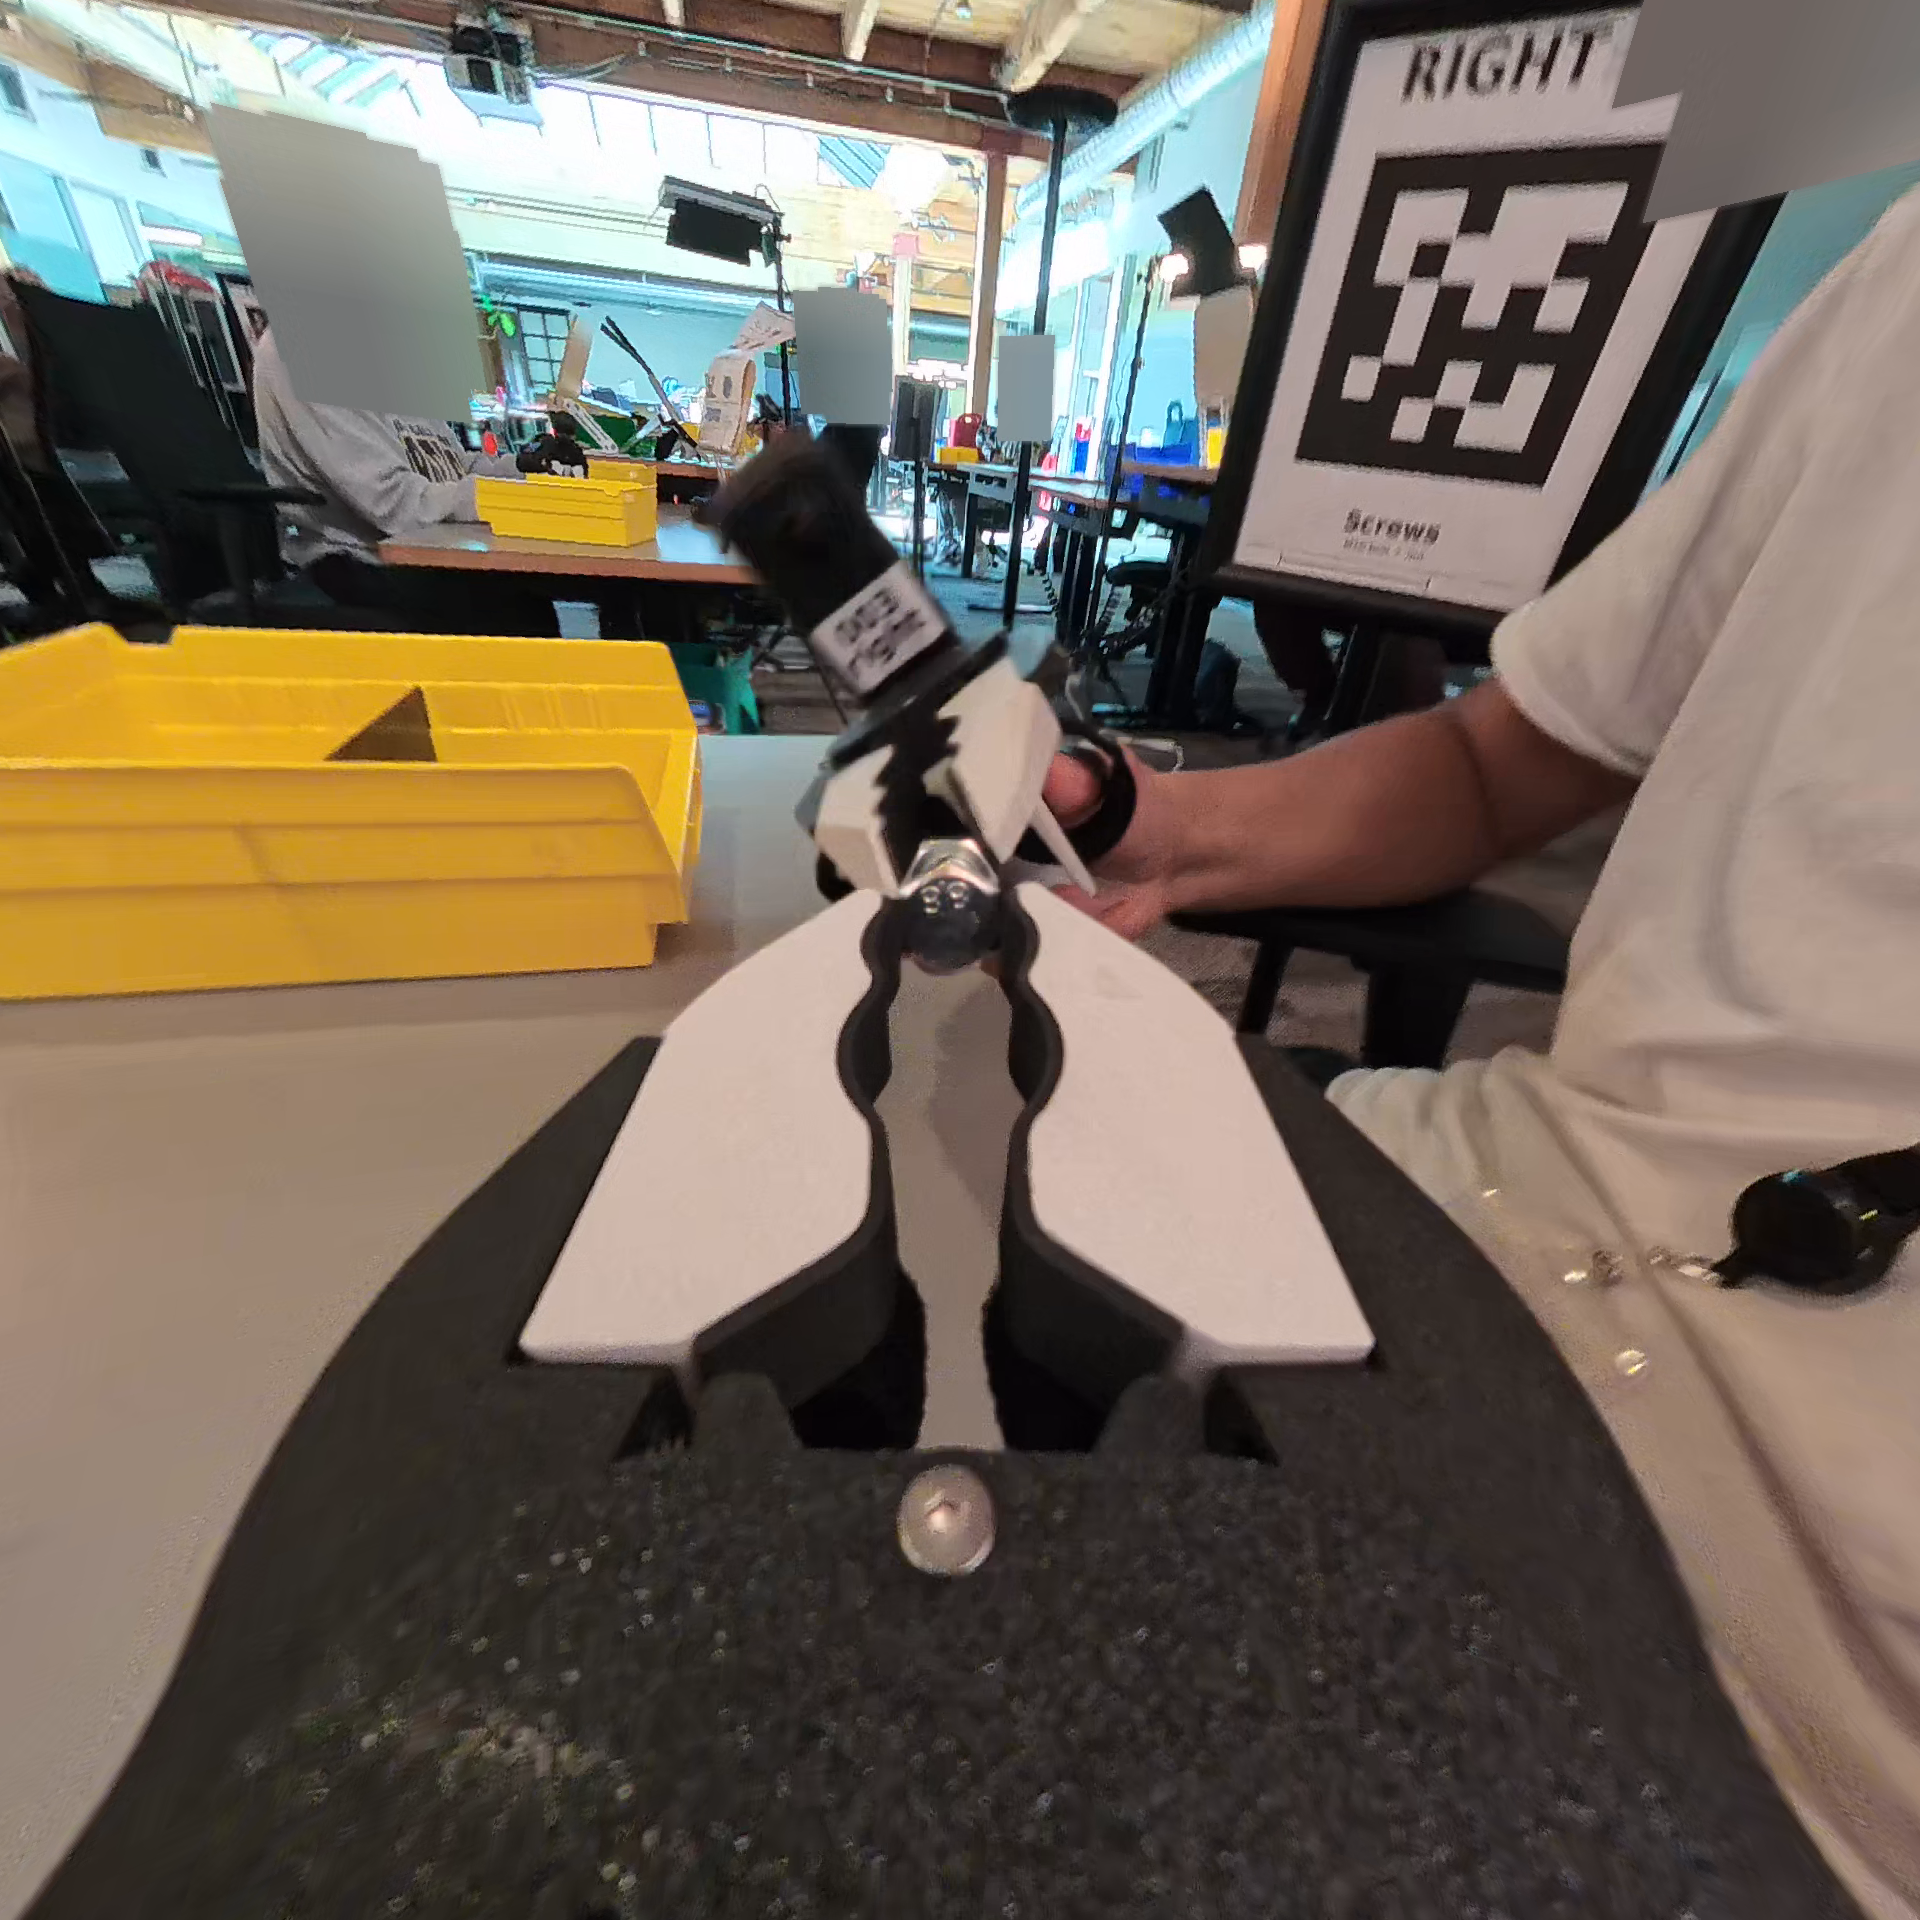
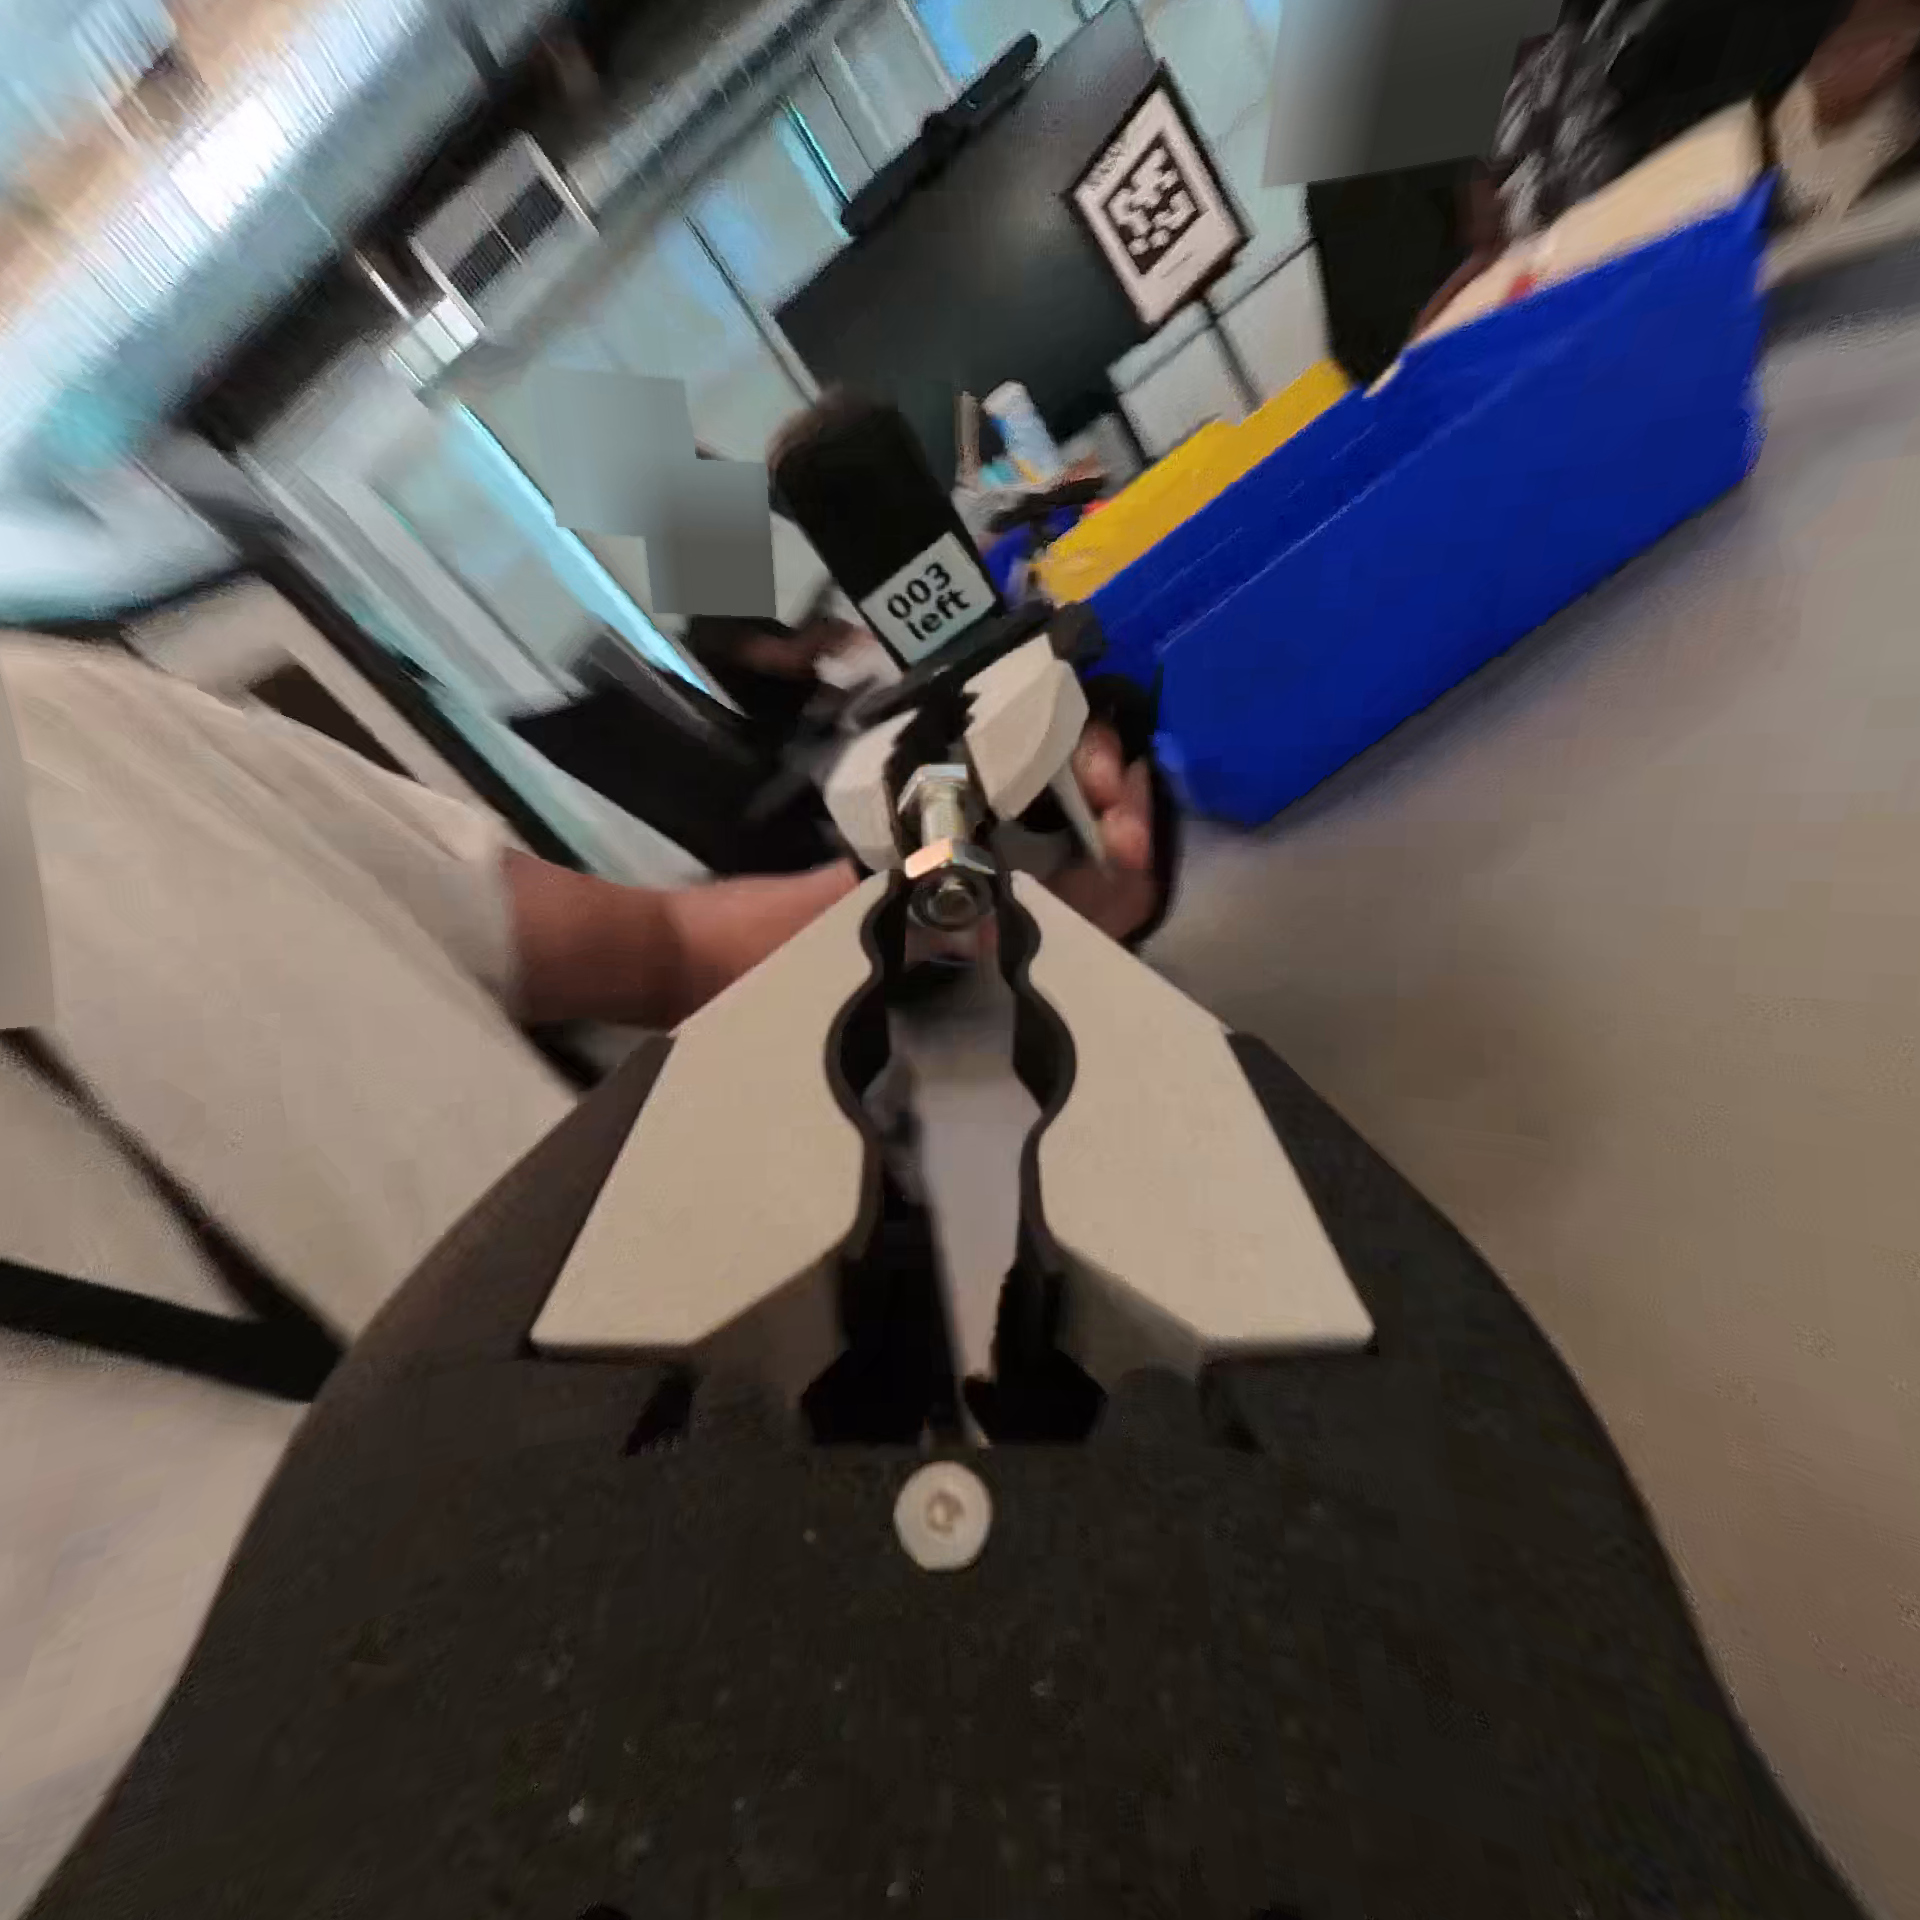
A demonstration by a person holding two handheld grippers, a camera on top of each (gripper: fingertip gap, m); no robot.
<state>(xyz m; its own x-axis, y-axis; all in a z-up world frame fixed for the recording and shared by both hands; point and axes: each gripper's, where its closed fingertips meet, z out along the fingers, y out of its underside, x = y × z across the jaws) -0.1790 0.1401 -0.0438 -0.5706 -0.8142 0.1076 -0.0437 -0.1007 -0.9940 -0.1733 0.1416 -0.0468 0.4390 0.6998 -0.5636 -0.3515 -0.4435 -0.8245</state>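
Fingers (image 1: 748, 1143) of the left gripper (image 1: 940, 940) are nearly closed on one end of a bolt (image 1: 940, 920). The right gripper (image 2: 943, 914) pinches the other end, by the nut (image 2: 951, 858). Both meet tip to tip, level, above the worktop (image 1: 208, 1195), near a yellow bin (image 1: 312, 862).

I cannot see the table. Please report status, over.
Left gripper and right gripper both shut on bolt, one each end. Nut on its shaft. Yellow bin, blue bin stand clear.
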